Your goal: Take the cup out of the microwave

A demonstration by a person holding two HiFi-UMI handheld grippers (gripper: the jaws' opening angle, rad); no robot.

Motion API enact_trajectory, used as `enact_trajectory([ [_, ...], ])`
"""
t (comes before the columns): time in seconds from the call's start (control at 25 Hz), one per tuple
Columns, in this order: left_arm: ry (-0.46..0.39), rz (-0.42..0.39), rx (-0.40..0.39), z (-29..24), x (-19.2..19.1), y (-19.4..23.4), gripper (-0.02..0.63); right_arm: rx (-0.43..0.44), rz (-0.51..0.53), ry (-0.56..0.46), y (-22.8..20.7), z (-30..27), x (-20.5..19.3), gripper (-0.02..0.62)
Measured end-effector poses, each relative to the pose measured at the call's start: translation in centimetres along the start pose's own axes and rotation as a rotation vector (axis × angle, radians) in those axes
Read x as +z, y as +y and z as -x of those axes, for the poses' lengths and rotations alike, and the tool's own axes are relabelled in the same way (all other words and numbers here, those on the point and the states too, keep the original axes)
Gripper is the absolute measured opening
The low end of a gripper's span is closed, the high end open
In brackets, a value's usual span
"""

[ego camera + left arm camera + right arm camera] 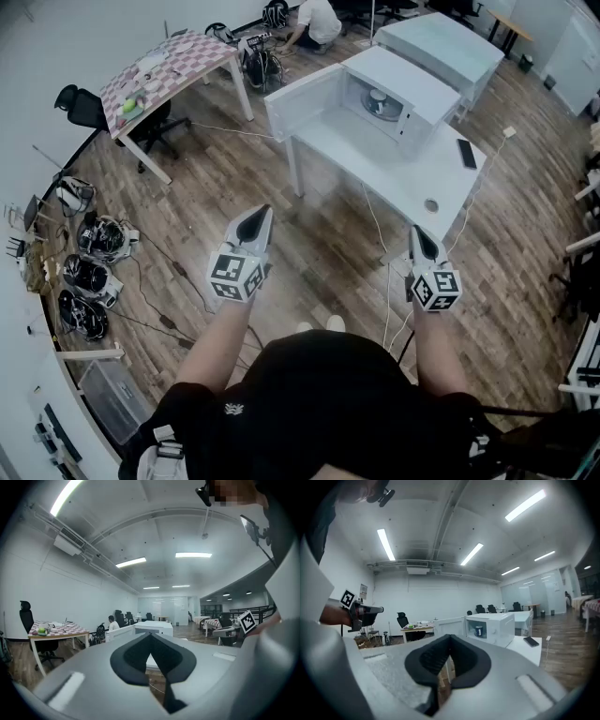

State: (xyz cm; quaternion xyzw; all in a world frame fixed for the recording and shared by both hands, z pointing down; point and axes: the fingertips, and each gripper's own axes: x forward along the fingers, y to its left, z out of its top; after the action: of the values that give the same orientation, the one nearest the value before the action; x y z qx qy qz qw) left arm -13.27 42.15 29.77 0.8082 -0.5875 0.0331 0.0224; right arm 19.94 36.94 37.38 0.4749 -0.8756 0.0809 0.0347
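Not at the microwave (506, 626) yet. I'm standing back from the white table (441, 178) with both tools held out roughly level and aimed toward it.

Left gripper (260, 218): jaws closed together, nothing between them, and the left gripper view shows the pads meeting. Right gripper (418, 236): same, jaws fully together and empty. That fits carrying the tools across open floor, since there is nothing to grab out here.

The right gripper view shows the cup (478, 631) best. It is dark, upright as far as I can tell, and sits inside the microwave cavity. The door (300, 105) is swung wide to my left, so the cavity is already exposed. My read is that no door step is left, only approach and pick.

The open door stands on the left tool's side, and the right tool has the straighter line into the opening. I'd expect the right one to take the cup. It has to spread its jaws before reaching in and stay level so it doesn't clip the cavity frame.

Other stuff: a phone (466, 153) lies flat on the table to the right of the microwave, out of the reach path. The checkered table (169, 64) is well off to the left and not relevant.
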Motion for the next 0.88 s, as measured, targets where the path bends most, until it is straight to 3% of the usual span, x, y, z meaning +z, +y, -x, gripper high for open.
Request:
enact_trajectory([
  [0.44,-0.023,-0.036,0.0,-5.3,1.5,-2.2,0.006,0.012,0.032,-0.008,-4.1,-1.2,0.4,0.002],
  [0.64,-0.042,-0.053,0.025,-7.4,1.9,-2.8,0.006,0.019,0.004,-0.046,-6.3,-2.7,0.7,0.002],
  [0.88,-0.021,-0.076,0.037,-9.7,1.2,-2.0,0.006,-0.003,-0.03,-0.012,-8.2,-5.4,-0.9,0.003],
])
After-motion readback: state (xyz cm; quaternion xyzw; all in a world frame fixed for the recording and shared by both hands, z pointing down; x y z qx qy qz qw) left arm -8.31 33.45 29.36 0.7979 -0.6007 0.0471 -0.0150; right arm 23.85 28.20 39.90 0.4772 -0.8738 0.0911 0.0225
